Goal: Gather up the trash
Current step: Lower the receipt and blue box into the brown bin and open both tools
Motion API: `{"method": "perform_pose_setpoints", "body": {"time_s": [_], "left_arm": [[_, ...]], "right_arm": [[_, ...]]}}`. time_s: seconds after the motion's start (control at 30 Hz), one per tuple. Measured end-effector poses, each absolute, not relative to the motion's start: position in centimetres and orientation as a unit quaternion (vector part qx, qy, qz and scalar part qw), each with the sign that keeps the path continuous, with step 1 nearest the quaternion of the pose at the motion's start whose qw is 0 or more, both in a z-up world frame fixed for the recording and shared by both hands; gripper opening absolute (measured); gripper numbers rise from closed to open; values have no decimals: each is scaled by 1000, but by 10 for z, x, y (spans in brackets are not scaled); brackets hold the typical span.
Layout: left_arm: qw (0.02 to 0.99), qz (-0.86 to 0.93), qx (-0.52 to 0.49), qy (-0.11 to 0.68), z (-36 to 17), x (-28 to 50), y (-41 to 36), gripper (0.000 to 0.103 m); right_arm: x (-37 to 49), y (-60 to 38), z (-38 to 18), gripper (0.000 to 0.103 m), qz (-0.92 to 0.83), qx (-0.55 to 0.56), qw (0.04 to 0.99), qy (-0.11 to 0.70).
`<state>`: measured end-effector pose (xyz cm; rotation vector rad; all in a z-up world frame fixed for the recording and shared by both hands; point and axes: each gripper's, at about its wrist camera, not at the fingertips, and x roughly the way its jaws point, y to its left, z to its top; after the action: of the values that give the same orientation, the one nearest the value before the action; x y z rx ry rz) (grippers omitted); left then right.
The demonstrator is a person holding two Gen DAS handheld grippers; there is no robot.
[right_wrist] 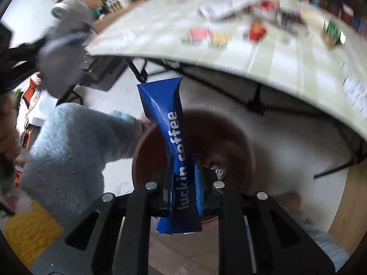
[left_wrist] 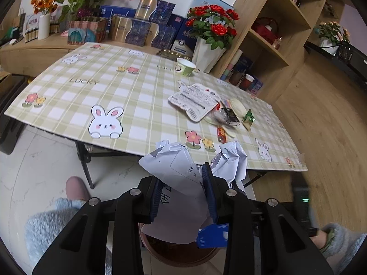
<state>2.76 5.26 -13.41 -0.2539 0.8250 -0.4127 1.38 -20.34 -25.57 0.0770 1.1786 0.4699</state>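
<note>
My left gripper [left_wrist: 183,183] is shut on a crumpled white paper bag [left_wrist: 176,167], held off the near edge of the checked table [left_wrist: 110,91], above a brown bin [left_wrist: 174,249] on the floor. My right gripper [right_wrist: 183,171] is shut on a blue "luckin coffee" sachet [right_wrist: 169,123], hanging over the same brown bin [right_wrist: 231,133]; that blue sachet [left_wrist: 213,236] shows under the left fingers too. More trash lies on the table: a white label-printed tray [left_wrist: 195,100], a dark wrapper [left_wrist: 227,115], a green packet [left_wrist: 248,118], a red wrapper [left_wrist: 221,134] and a green paper cup [left_wrist: 185,67].
Boxes [left_wrist: 142,29], flower pots [left_wrist: 211,34] and a wooden shelf unit [left_wrist: 275,27] stand behind and to the right of the table. A person's fuzzy blue sleeve [right_wrist: 75,142] reaches beside the bin. Black folding table legs [left_wrist: 84,162] stand on the pale floor.
</note>
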Motion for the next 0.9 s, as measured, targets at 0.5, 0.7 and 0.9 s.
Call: {"method": "perform_pose_setpoints", "body": {"time_s": [0.5, 0.7, 0.9], "left_arm": [[878, -208, -102, 420, -154, 29, 42, 33], [867, -234, -45, 437, -169, 34, 16, 34], [847, -266, 8, 460, -195, 39, -18, 34]], "right_arm": [[20, -224, -286, 60, 124, 88, 810, 567], [3, -240, -233, 89, 65, 54, 890, 447], [-13, -253, -208, 97, -8, 39, 925, 378]]}}
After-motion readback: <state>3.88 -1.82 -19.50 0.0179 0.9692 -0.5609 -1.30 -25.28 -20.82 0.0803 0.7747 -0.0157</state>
